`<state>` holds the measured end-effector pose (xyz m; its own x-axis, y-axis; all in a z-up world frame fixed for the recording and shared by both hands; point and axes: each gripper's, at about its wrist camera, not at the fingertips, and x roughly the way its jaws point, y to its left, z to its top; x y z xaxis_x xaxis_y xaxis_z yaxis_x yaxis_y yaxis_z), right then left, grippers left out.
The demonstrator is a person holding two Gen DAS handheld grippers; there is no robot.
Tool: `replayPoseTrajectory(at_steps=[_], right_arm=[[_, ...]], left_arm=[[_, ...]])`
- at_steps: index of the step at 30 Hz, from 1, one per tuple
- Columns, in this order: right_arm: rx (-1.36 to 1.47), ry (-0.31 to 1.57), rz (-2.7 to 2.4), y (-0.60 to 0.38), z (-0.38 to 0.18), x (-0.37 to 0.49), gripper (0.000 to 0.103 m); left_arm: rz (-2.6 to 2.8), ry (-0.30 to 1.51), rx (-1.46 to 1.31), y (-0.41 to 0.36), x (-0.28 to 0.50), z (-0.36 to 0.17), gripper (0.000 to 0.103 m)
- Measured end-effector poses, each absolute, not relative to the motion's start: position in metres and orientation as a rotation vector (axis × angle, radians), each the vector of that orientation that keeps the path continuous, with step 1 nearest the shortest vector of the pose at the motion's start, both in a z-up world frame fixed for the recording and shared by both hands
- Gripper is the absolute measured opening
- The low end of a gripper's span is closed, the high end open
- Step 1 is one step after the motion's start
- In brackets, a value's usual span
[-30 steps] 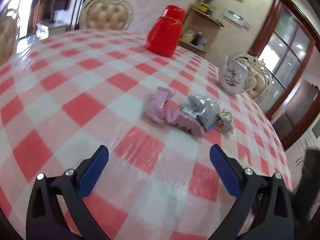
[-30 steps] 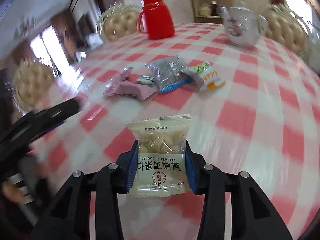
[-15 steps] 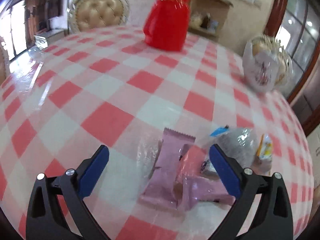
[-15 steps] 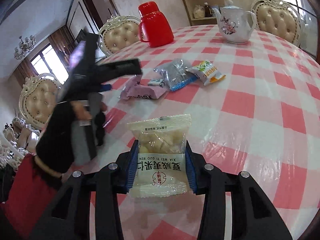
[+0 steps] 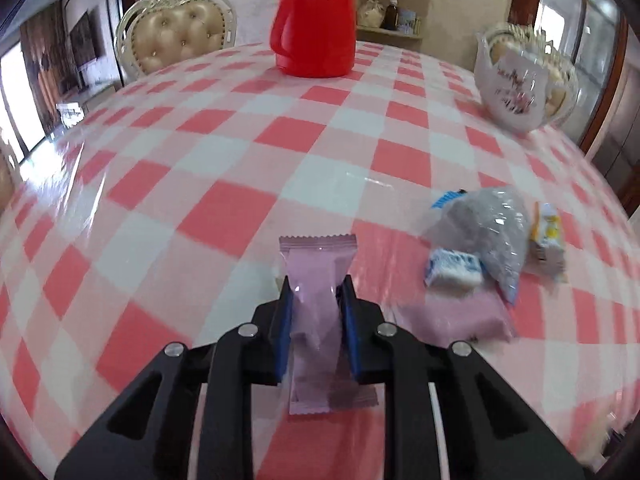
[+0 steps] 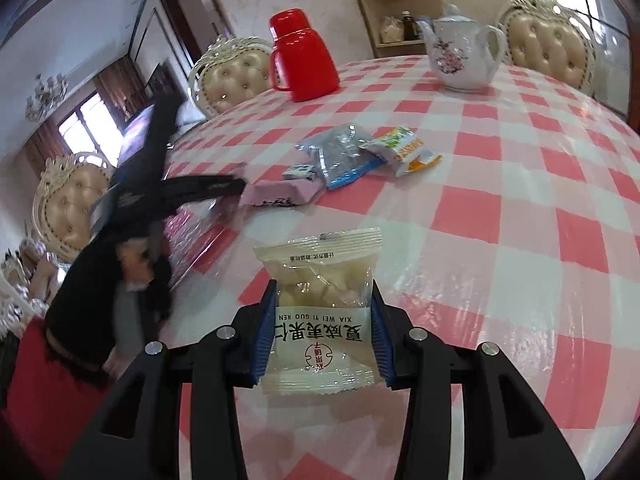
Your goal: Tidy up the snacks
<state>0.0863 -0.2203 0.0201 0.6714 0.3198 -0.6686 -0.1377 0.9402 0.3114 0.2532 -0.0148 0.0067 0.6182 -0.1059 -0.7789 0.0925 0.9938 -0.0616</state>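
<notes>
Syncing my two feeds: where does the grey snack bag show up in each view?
Left wrist: grey snack bag at right of centre, beyond the closed jaws.
Right wrist: same bag at upper centre, left of the green-orange packet.
Shared landmark: red thermos.

A red-checked table (image 6: 520,208) carries a red flask (image 6: 304,60), teapot (image 6: 460,56) and snack packets (image 6: 344,156).

Bare tablecloth (image 5: 160,184) left of snack pile (image 5: 476,248)
</notes>
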Motion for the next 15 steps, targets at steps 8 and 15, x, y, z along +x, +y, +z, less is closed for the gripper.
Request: replayPoseTrajectory(at_steps=[8, 15], right_arm=[[0.303, 0.775, 0.261, -0.232, 0.023, 0.084, 0.042], [0.315, 0.760, 0.274, -0.227, 0.023, 0.064, 0.042]], left_arm=[[-0.125, 0.809, -0.050, -0.009, 0.150, 0.024, 0.022], [-0.190, 0.746, -0.109, -0.007, 0.076, 0.029, 0.024]])
